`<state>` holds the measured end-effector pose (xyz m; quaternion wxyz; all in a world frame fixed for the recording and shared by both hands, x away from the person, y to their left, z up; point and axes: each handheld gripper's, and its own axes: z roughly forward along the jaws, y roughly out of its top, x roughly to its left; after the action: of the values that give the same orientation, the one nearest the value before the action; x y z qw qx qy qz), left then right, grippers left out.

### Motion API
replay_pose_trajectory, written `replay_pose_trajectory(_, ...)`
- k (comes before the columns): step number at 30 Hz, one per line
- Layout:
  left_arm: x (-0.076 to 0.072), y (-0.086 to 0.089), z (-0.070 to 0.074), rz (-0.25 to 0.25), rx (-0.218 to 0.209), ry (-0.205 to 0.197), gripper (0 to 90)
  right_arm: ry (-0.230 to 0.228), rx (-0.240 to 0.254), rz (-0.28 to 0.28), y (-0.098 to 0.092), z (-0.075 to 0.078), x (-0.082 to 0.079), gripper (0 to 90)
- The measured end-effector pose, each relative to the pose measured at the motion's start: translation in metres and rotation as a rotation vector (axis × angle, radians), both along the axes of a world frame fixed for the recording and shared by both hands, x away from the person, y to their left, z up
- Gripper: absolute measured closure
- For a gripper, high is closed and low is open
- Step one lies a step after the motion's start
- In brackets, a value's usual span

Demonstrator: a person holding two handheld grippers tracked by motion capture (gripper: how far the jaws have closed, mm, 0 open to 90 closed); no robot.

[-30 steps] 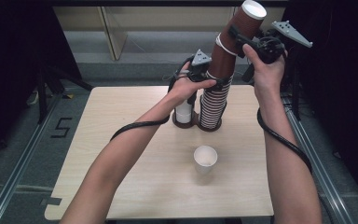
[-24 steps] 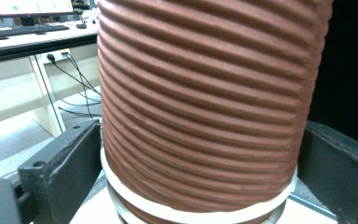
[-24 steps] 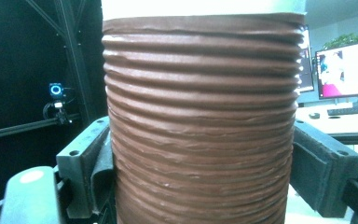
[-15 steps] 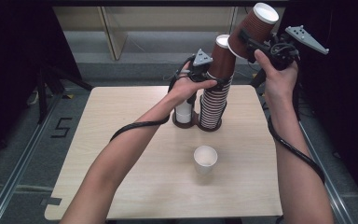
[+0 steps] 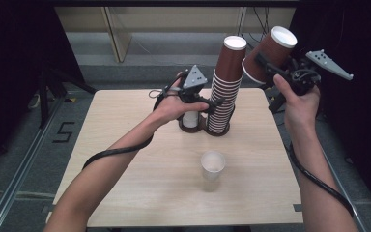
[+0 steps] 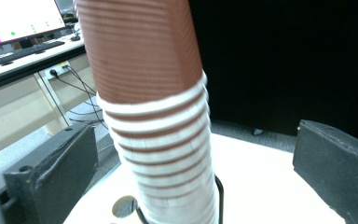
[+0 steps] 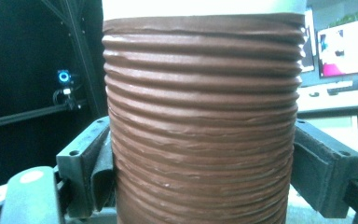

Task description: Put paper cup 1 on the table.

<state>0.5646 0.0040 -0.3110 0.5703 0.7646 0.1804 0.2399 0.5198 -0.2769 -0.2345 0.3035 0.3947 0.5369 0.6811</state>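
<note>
A tall stack of upturned brown ribbed cups stands in a black wire holder at the table's far middle. My left gripper is open, one jaw on each side of the stack's lower part without touching it. My right gripper is shut on a single brown cup, held tilted in the air to the right of the stack's top. In the right gripper view both jaws press the ribbed wall of that brown cup.
A white cup stands upright on the wooden table, nearer the front than the stack. A short white cup stack sits in the holder's left ring. Dark frames and floor surround the table.
My right gripper has carried the top brown cup off the stack and out to the right, tilting it. The left gripper and the stack have stayed put.
</note>
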Motion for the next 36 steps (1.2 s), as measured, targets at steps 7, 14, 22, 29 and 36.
replay_pose_trajectory(7, -0.036, 0.036, -0.028, -0.002, 0.026, 0.021, 0.0, 0.064, 0.000, 0.011, 0.004, -0.038, -0.021, 17.8)
replay_pose_trajectory(14, -0.069, 0.062, -0.053, -0.001, 0.021, 0.019, 0.0, 0.135, 0.011, 0.055, 0.022, -0.080, -0.040, 17.7)
replay_pose_trajectory(22, -0.094, 0.083, -0.074, 0.022, 0.024, 0.009, 0.0, 0.192, 0.018, 0.131, 0.053, -0.111, -0.052, 17.7)
replay_pose_trajectory(29, -0.111, 0.094, -0.087, 0.030, 0.002, 0.023, 0.0, 0.246, 0.055, 0.206, 0.085, -0.128, -0.058, 17.7)
replay_pose_trajectory(36, -0.120, 0.099, -0.097, 0.030, -0.008, 0.038, 0.0, 0.295, 0.086, 0.248, 0.110, -0.143, -0.061, 17.6)
